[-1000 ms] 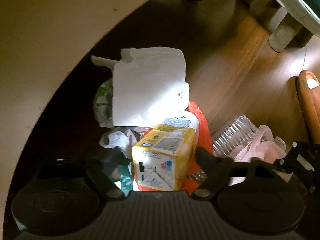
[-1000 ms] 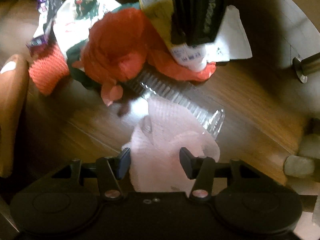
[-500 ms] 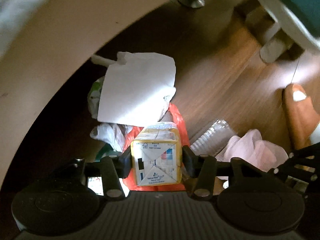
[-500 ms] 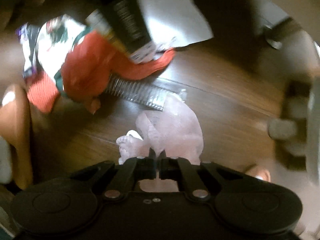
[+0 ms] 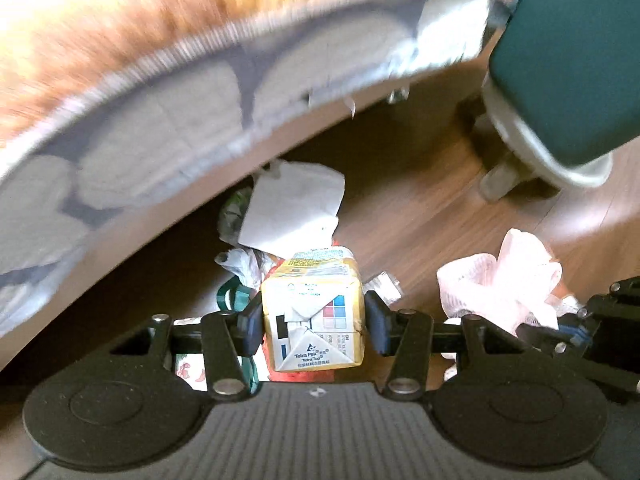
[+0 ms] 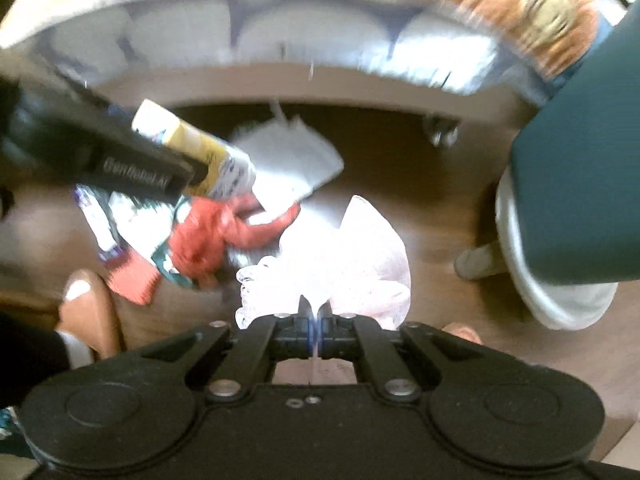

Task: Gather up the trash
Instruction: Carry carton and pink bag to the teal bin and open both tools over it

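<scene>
Carton (image 5: 314,316) sits pinched in the left gripper (image 5: 314,322), pink net (image 6: 340,264) in the tight-pressed right gripper (image 6: 316,314), both clear of the far litter for carrying off.

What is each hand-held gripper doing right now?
Left hand-held gripper: closed on the yellow carton.
Right hand-held gripper: closed on the pink netting.

The left gripper (image 5: 314,322) squeezes a yellow juice box (image 5: 314,320) from both sides. Below it on the wood floor (image 5: 420,216) lie a white paper (image 5: 292,210) and a pink net (image 5: 504,280).
</scene>
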A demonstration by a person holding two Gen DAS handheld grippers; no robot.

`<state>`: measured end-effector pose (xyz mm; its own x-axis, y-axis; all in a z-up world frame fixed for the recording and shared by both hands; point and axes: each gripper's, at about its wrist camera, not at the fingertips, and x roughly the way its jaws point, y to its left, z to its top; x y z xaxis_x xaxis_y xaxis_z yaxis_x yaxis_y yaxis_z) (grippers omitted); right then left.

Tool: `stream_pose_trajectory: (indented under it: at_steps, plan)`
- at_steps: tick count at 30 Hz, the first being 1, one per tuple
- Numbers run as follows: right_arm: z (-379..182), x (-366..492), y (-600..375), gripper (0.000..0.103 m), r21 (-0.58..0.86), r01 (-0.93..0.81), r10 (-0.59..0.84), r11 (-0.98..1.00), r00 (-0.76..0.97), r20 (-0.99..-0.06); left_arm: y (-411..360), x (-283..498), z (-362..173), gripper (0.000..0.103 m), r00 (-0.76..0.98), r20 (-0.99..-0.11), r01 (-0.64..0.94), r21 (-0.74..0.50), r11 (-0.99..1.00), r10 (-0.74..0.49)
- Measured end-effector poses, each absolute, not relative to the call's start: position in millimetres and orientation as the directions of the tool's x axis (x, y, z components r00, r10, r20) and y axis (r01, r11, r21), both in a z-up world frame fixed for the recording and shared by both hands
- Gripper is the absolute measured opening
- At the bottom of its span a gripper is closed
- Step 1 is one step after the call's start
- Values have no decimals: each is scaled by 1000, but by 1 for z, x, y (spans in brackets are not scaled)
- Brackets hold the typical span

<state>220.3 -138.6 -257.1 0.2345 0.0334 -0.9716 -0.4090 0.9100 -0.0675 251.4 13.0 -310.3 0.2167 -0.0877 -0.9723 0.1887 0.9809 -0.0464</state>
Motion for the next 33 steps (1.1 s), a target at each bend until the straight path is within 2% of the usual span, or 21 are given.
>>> stream_pose_trajectory:
  at_steps: [6,19,27,33]
  plan:
    - [-177,204,-162,2,-50,-409,117,911,373,-920,8,225,-234,50,323,-943,144,-38,989,-83]
    - [-24,194,-239,2,-62,-366,206,928,646,-735,-42,204,-99,49,513,-855,109,-21,994,-75]
    - [28,217,-304,2,-59,-249,153,967,747,-647,-102,231,-20,49,608,-780,191,-42,981,-152]
    - [28,243,-354,2,-37,-138,82,990,762,-642,-165,268,17,49,621,-745,283,-76,956,-243]
